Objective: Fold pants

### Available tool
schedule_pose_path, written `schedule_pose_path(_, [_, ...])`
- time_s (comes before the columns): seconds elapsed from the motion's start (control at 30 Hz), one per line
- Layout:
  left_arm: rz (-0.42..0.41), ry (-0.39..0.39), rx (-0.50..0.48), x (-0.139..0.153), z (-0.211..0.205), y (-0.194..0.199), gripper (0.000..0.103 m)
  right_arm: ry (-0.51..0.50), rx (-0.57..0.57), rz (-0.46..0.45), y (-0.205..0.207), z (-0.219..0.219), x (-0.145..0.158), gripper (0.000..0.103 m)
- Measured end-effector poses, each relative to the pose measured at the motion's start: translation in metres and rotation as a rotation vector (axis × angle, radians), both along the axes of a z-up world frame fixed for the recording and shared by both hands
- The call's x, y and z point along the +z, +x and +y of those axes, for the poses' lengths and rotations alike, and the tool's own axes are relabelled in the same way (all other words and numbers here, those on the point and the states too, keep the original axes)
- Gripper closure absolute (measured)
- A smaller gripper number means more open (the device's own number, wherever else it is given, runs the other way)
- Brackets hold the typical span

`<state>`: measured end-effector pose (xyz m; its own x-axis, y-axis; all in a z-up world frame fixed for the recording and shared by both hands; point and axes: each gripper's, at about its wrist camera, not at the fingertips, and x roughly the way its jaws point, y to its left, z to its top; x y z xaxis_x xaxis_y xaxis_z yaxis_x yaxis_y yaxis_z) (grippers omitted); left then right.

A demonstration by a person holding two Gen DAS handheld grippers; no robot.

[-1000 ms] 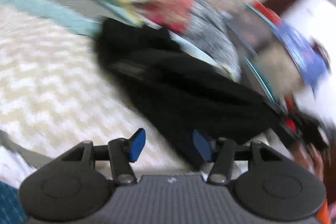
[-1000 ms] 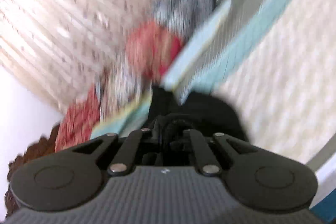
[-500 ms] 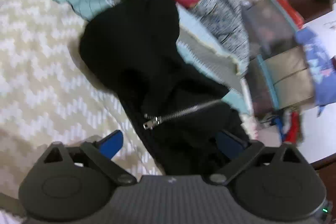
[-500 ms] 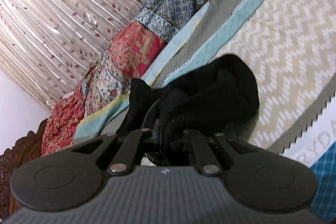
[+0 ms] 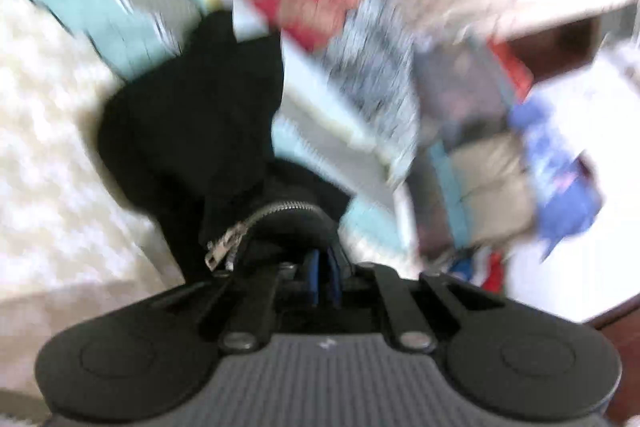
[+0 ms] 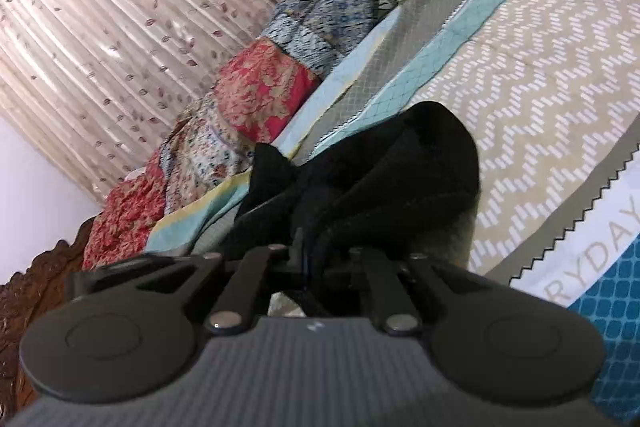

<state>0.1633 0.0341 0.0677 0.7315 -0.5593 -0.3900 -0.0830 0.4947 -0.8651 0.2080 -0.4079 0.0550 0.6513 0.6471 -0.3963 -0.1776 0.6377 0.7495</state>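
Observation:
The black pants (image 5: 192, 131) lie bunched on the beige zigzag bedspread (image 5: 44, 163). A silver zipper (image 5: 240, 227) shows near my left gripper (image 5: 324, 277), whose blue pads are shut on the black fabric by the zipper. The left wrist view is blurred. In the right wrist view the pants (image 6: 400, 179) hang in a crumpled bundle from my right gripper (image 6: 308, 259), which is shut on a fold of them above the bedspread (image 6: 540, 99).
A patchwork quilt (image 6: 260, 99) lies along the far side of the bed, with a pleated curtain (image 6: 120, 7) behind it. A carved wooden headboard (image 6: 24, 291) is at the left. Cluttered shelves with bags (image 5: 500, 155) stand beside the bed.
My left gripper was open around the pants near the zipper and has shut on the fabric. My right gripper has kept its hold and the bundle has risen slightly.

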Motion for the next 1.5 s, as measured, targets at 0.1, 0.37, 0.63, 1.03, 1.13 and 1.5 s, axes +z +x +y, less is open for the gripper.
schedule_pose_path(0.1, [-0.101, -0.049, 0.125, 0.035, 0.07, -0.058, 0.098, 0.015, 0.091, -0.038, -0.011, 0.016, 0.005, 0.092])
schedule_pose_path(0.37, [-0.186, 0.162, 0.547, 0.087, 0.198, -0.229, 0.099, -0.111, 0.54, -0.154, -0.059, 0.095, 0.011, 0.083])
schedule_pose_path(0.63, [0.166, 0.237, 0.669, 0.015, 0.215, -0.273, 0.098, -0.194, 0.602, -0.055, -0.073, 0.107, 0.001, 0.046])
schedule_pose_path(1.03, [0.199, 0.25, 0.537, -0.027, 0.173, -0.255, 0.092, -0.249, 0.378, -0.085, -0.057, 0.082, 0.004, 0.034])
schedule_pose_path(1.13, [0.212, 0.201, 0.545, -0.035, 0.173, -0.26, 0.092, -0.319, 0.53, -0.189, -0.063, 0.141, 0.016, 0.025])
schedule_pose_path(1.5, [0.136, 0.293, 0.548, -0.026, 0.154, -0.358, 0.091, -0.494, 1.133, -0.501, -0.126, 0.41, 0.0, 0.017])
